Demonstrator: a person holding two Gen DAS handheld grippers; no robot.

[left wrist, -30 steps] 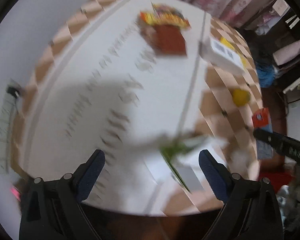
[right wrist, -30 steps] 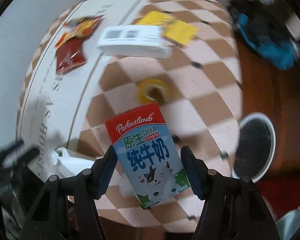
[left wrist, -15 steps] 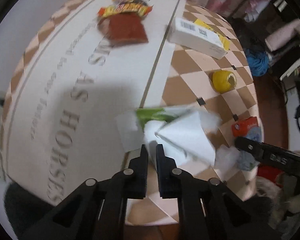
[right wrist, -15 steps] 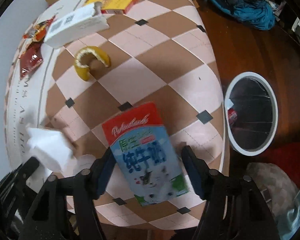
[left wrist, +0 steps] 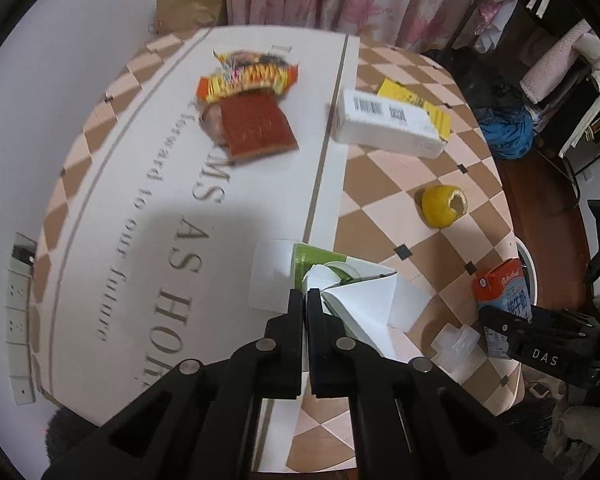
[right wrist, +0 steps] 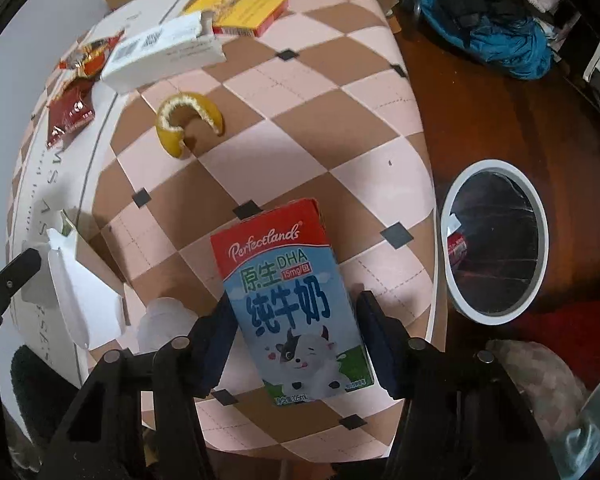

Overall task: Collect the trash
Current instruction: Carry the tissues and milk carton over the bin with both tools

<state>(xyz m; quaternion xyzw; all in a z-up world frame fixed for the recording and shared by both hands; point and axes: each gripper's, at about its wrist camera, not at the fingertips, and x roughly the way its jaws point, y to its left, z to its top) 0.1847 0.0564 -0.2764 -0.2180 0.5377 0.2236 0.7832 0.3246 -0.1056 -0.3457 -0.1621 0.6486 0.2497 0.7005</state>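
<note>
My left gripper (left wrist: 304, 300) has its jaws pinched together on the white paper wrapper (left wrist: 364, 300) over the surface (left wrist: 380, 184). My right gripper (right wrist: 292, 320) clamps the milk carton (right wrist: 288, 300) near the bin (right wrist: 496, 240).

Right gripper (right wrist: 294, 326) clamped on red-and-blue cardboard milk carton (right wrist: 290, 300), held above pink-and-brown checkered tablecloth (right wrist: 300, 92). Beyond: curled yellow citrus peel (right wrist: 188, 122), white barcoded cardboard box (right wrist: 162, 54), flat yellow cardboard box (right wrist: 248, 14), red foil snack wrappers (right wrist: 74, 104). Far left: black tip of left gripper (right wrist: 10, 276) against folded white paper (right wrist: 82, 300). On dark wooden floor, round white-rimmed trash bin (right wrist: 496, 242).
</note>
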